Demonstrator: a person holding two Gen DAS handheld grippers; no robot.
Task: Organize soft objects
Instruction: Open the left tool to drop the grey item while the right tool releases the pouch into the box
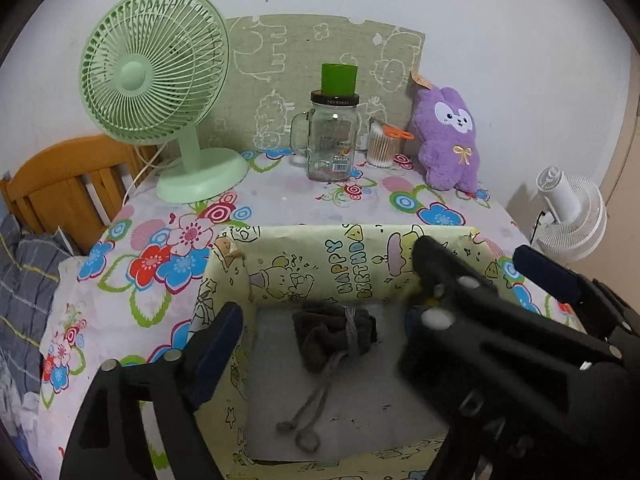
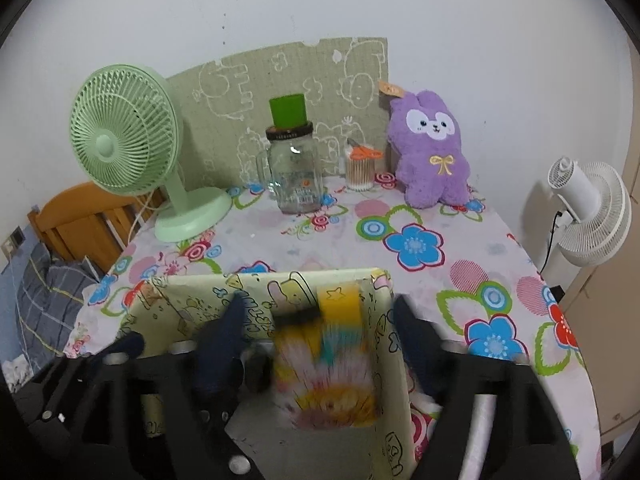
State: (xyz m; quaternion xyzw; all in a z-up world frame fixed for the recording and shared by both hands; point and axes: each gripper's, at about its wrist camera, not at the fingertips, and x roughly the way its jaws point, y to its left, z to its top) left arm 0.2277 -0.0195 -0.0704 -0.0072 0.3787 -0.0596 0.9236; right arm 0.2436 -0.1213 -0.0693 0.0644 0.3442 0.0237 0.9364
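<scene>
Floral cloth covers the desk point(image 1: 280, 200), where a yellow cartoon-print box point(image 1: 320, 256) sits at the near edge. Both grippers' fingers stand open above it: the left gripper point(image 1: 384, 284) over a grey sock bundle point(image 1: 334, 334) lying inside, the right gripper point(image 2: 320, 320) around a blurred multicoloured cloth point(image 2: 332, 376).

Both wrist views look steeply down, close over the box point(image 1: 320, 264).

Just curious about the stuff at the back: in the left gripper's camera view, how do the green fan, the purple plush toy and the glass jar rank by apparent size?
Largest to smallest:
1. green fan
2. purple plush toy
3. glass jar
</scene>
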